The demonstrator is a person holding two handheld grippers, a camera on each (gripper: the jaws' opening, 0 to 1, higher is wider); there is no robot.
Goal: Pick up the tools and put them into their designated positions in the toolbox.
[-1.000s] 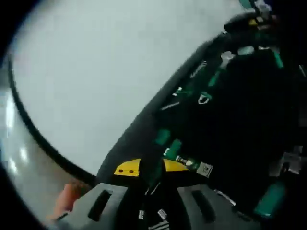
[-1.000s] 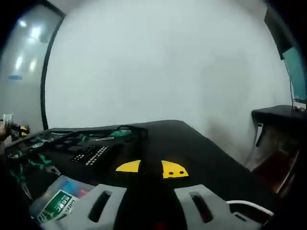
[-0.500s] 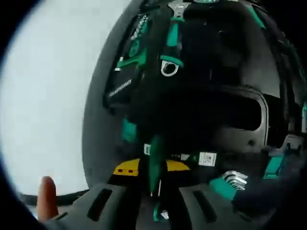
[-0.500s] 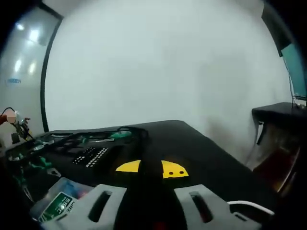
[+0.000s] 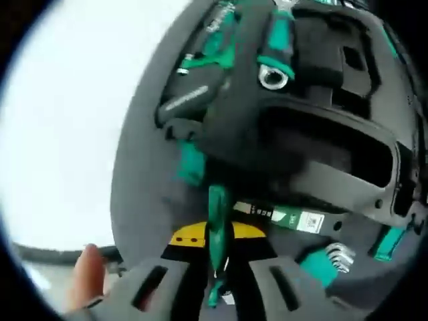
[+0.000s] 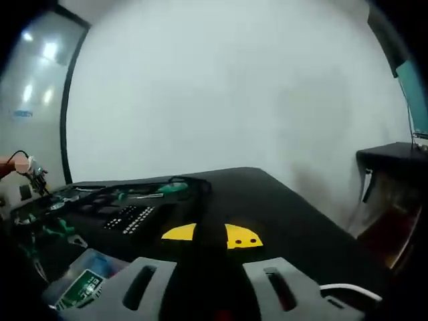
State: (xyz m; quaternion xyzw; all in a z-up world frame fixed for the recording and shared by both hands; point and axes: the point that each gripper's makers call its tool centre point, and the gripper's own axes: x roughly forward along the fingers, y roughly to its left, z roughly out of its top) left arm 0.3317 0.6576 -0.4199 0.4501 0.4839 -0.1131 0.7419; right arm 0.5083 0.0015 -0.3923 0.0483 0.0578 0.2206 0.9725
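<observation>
My left gripper (image 5: 217,231) is shut on a slim green-handled tool (image 5: 217,217) that runs up between its jaws. It hovers close over the open black toolbox (image 5: 314,154), whose moulded slots hold green-handled tools; a wrench's ring end (image 5: 273,77) lies near the top. A green hex-key set (image 5: 328,257) and a labelled strip (image 5: 287,217) lie just beyond the jaws. My right gripper (image 6: 210,237) rests low over the black table (image 6: 267,207), jaws close together with nothing between them. The toolbox (image 6: 127,200) lies to its left, and a hand with the other gripper (image 6: 30,167) hangs above its far end.
A fingertip (image 5: 83,277) shows beside the left gripper's jaw. A green-and-white packet (image 6: 80,287) lies on the near left of the table and a white cable (image 6: 341,291) on the near right. A second dark table (image 6: 394,160) and a screen (image 6: 414,87) stand to the right. A white wall is behind.
The left gripper's view has swung down from the wall onto the toolbox and closed in on it, the green tool still in its jaws. The right gripper has stayed still.
</observation>
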